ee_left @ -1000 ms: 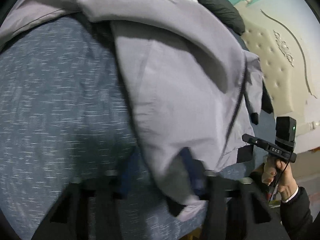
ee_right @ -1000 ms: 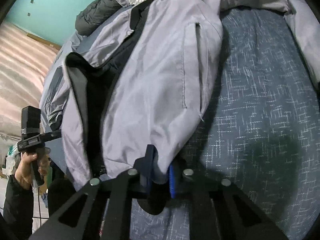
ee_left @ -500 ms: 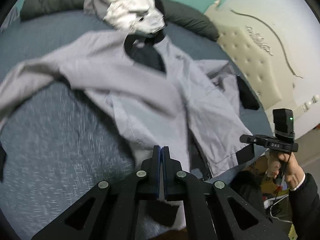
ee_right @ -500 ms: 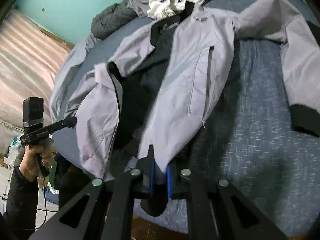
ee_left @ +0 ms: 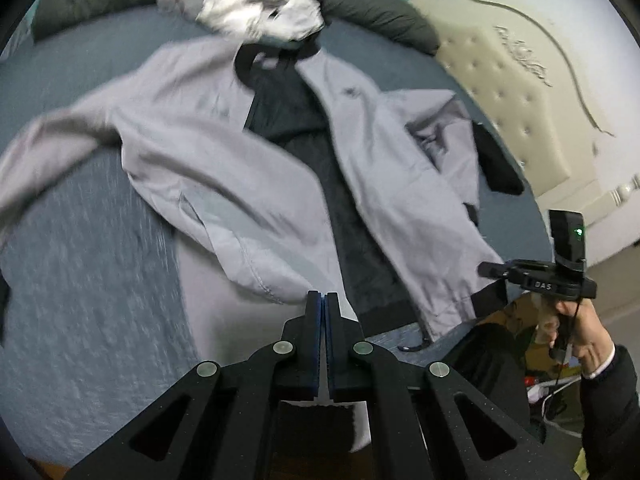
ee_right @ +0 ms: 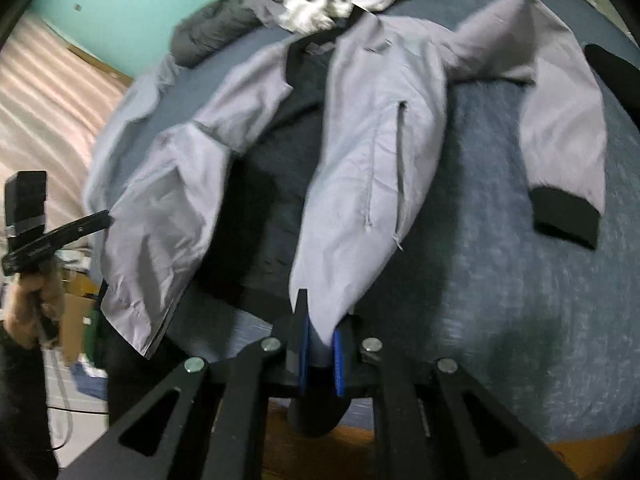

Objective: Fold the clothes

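Grey jacket (ee_left: 224,168) spread open on blue bedspread (ee_left: 88,280), dark lining up | left gripper (ee_left: 323,300) clamped shut, empty, above hem | right gripper (ee_right: 320,332) pinching front-panel hem, jaws easing apart | white garment (ee_left: 256,4) heaped beyond collar

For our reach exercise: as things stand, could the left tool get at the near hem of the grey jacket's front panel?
Probably yes. The left tool is shut and empty just short of the grey jacket, whose hem lies bare on the blue bedspread with nothing between.
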Demonstrator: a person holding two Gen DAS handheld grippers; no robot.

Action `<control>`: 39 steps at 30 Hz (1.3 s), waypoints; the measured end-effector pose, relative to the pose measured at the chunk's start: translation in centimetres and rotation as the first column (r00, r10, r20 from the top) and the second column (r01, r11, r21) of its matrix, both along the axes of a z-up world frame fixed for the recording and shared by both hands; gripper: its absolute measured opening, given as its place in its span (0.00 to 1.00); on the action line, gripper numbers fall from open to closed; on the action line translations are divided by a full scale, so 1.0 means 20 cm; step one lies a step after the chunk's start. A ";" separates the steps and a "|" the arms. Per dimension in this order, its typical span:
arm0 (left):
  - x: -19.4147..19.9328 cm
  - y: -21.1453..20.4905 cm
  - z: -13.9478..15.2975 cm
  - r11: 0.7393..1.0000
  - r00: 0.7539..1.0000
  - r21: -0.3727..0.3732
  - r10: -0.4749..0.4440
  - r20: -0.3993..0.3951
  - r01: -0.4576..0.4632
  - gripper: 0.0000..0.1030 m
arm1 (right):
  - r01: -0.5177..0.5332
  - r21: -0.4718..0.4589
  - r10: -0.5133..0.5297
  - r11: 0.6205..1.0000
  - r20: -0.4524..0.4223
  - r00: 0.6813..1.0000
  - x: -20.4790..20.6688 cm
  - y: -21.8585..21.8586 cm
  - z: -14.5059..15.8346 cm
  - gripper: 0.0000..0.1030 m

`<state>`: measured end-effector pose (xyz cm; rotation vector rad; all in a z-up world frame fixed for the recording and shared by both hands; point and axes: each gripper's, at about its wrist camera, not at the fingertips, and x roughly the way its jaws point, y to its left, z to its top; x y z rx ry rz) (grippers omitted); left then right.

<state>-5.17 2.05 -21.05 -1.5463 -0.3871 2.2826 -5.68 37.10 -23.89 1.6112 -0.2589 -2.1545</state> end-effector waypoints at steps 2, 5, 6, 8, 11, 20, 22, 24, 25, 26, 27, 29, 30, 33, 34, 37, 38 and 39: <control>-0.02 0.02 -0.06 1.000 1.000 0.018 0.003 0.006 -0.003 0.02 | 0.034 0.069 -0.034 0.997 0.001 0.999 0.00 0.04 -0.05 0.16; -0.05 0.05 -0.08 1.000 1.000 0.029 -0.002 0.007 0.002 0.02 | 0.088 0.082 -0.084 0.993 -0.046 0.995 -0.02 0.08 -0.02 0.28; -0.03 0.06 -0.07 1.000 1.000 0.018 -0.008 0.005 0.008 0.03 | 0.106 0.083 -0.101 0.991 -0.063 0.993 -0.02 0.10 -0.01 0.30; -0.01 0.06 -0.06 1.000 1.000 -0.010 -0.022 0.002 0.022 0.12 | 0.102 0.057 -0.097 0.993 -0.092 0.991 -0.03 0.07 0.03 0.39; -0.01 0.05 -0.05 1.000 1.000 -0.016 -0.023 0.003 0.023 0.48 | 0.071 0.005 -0.070 0.997 -0.123 0.990 -0.06 -0.02 0.07 0.45; 0.04 -0.15 -0.04 0.997 0.999 -0.054 0.046 -0.016 -0.047 0.50 | 0.072 0.018 -0.066 0.997 -0.222 0.973 -0.14 -0.27 0.10 0.49; 0.03 -0.21 -0.09 0.996 0.998 -0.053 0.068 0.009 -0.067 0.50 | 0.091 0.045 -0.077 0.995 -0.243 0.967 -0.16 -0.25 0.12 0.49; 0.01 -0.24 -0.16 0.995 0.996 -0.055 0.085 0.038 -0.083 0.50 | 0.092 0.045 -0.077 0.995 -0.262 0.962 -0.17 -0.22 0.14 0.49; 0.00 -0.26 -0.19 0.994 0.994 -0.055 0.094 0.052 -0.091 0.50 | 0.083 0.025 -0.074 0.996 -0.260 0.963 -0.17 -0.21 0.15 0.49; 0.00 -0.27 -0.22 0.994 0.993 -0.052 0.096 0.068 -0.093 0.50 | 0.073 0.004 -0.069 0.997 -0.251 0.966 -0.18 -0.21 0.14 0.49; -0.01 -0.27 -0.25 0.995 0.992 -0.048 0.097 0.084 -0.093 0.50 | 0.052 -0.021 -0.055 0.998 -0.230 0.972 -0.18 -0.22 0.13 0.49; -0.01 -0.26 -0.28 0.994 0.991 -0.062 0.091 0.096 -0.085 0.50 | 0.007 -0.058 -0.018 0.998 -0.188 0.982 -0.20 -0.28 0.09 0.55; -0.01 -0.25 -0.29 0.995 0.991 -0.065 0.086 0.099 -0.080 0.50 | -0.013 -0.065 0.002 0.998 -0.170 0.985 -0.21 -0.33 0.06 0.57; 0.00 -0.25 -0.32 0.997 0.991 -0.050 0.072 0.114 -0.067 0.50 | -0.073 -0.088 0.062 0.993 -0.118 0.991 -0.24 -0.46 -0.04 0.57; 0.00 -0.25 -0.33 0.997 0.991 -0.047 0.067 0.119 -0.062 0.50 | -0.092 -0.097 0.083 0.991 -0.101 0.991 -0.25 -0.50 -0.07 0.57; 0.02 -0.25 -0.35 0.998 0.990 -0.036 0.051 0.133 -0.047 0.50 | -0.083 -0.175 0.076 0.981 -0.049 0.996 -0.31 -0.59 -0.18 0.57; 0.03 -0.25 -0.35 0.998 0.990 -0.035 0.049 0.133 -0.044 0.50 | -0.091 -0.183 0.084 0.979 -0.045 0.995 -0.32 -0.63 -0.20 0.57; 0.03 -0.25 -0.36 0.999 0.990 -0.033 0.044 0.137 -0.040 0.51 | -0.101 -0.189 0.095 0.977 -0.042 0.995 -0.33 -0.67 -0.21 0.57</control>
